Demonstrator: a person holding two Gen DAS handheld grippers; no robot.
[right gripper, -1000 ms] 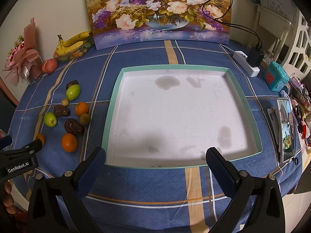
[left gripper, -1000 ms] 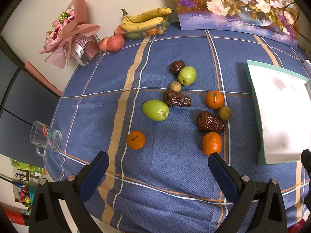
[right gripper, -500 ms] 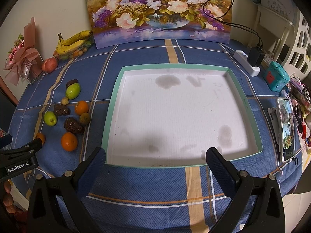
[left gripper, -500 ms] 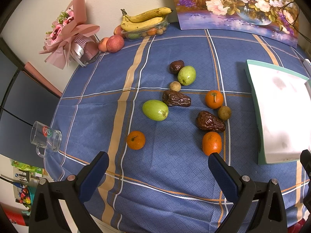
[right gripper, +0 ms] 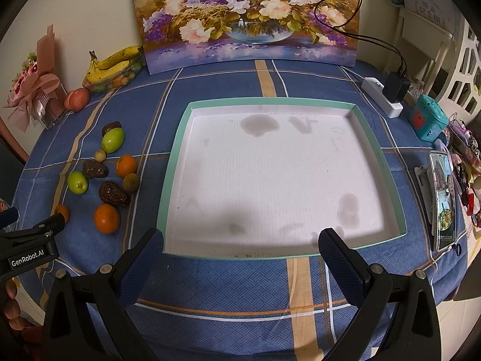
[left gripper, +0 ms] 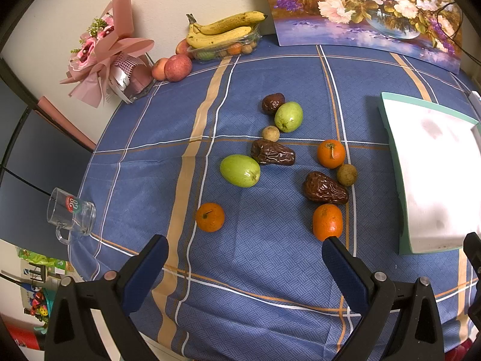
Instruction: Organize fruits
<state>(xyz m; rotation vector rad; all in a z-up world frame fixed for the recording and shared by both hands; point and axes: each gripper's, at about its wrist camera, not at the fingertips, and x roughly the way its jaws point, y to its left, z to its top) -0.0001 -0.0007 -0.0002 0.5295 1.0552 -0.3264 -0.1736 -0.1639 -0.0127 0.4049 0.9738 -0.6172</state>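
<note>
Jaws on left gripper point(left gripper: 245, 251) and right gripper point(right gripper: 240, 242) wide apart, empty. Tray point(left gripper: 390, 138) cut off at frame edge; nearest orange point(left gripper: 327, 221) partly behind a fingertip.

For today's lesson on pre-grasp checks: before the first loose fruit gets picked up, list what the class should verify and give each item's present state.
1. Left gripper open, nothing held: ok.
2. Right gripper open, nothing held: ok.
3. Tray has no fruit in it, floor stained only: ok.
4. Nearest orange lies apart from the date behind it, with room for fingers: ok.
5. Glass mug sits at the table edge, away from the fruit: ok.
6. Fruit firmness under a squeeze: cannot tell.
</note>
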